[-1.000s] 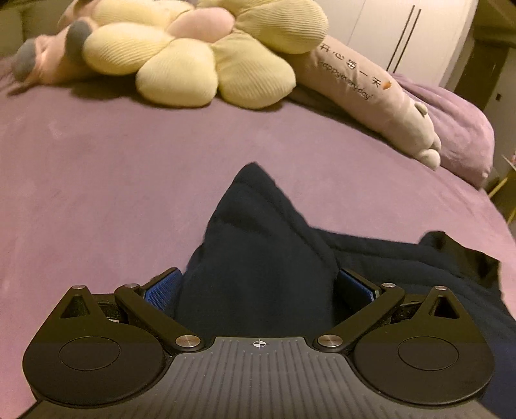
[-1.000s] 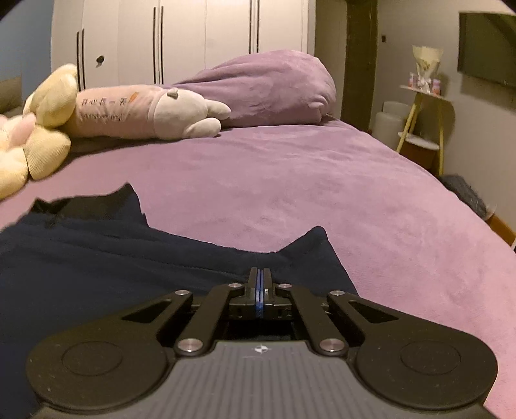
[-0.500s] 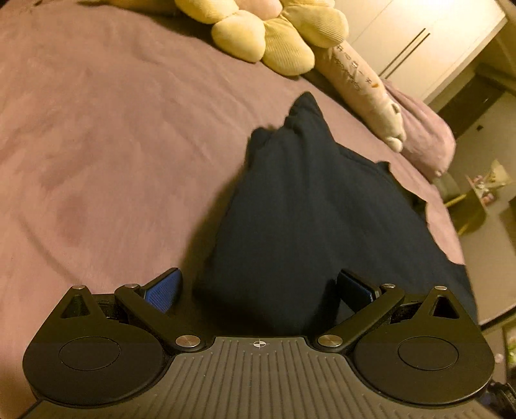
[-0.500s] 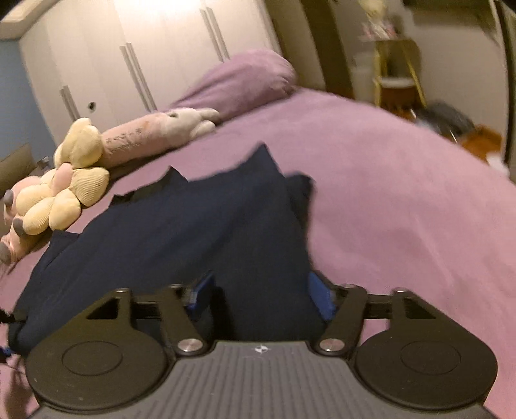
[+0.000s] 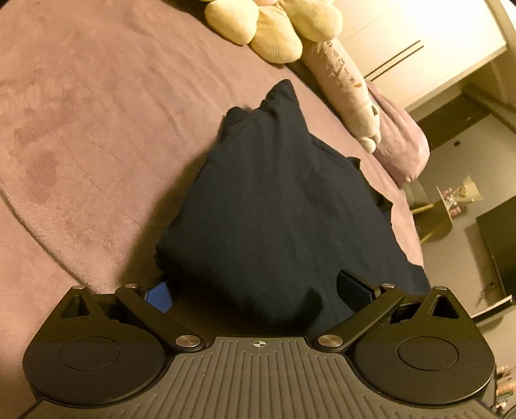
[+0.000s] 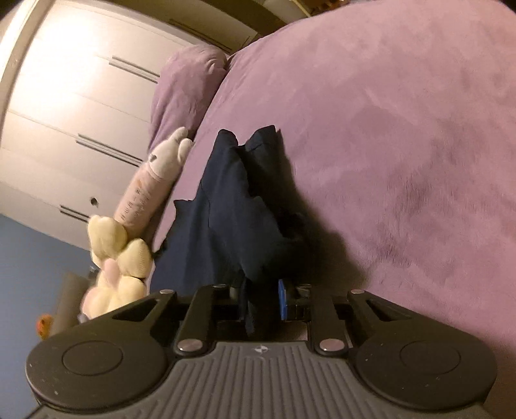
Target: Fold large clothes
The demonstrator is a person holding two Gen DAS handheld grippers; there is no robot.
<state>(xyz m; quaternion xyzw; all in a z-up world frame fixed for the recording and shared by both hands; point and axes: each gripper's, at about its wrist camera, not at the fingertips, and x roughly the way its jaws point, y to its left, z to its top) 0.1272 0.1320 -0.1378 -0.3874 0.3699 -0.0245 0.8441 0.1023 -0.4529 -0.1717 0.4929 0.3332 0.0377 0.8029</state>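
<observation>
While the right gripper (image 6: 261,303) pinches the half-folded navy garment (image 5: 277,209), the left gripper (image 5: 254,290) gapes around it, folding unfinished.

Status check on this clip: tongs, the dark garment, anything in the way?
Left tongs open, straddling the navy garment. Right tongs shut on garment edge. Garment bunched on purple bed. Plush toys beyond, apart.

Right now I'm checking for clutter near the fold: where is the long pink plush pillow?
The long pink plush pillow lies at the bed's far edge, between the yellow flower plush and purple pillow, beyond the navy garment.
</observation>
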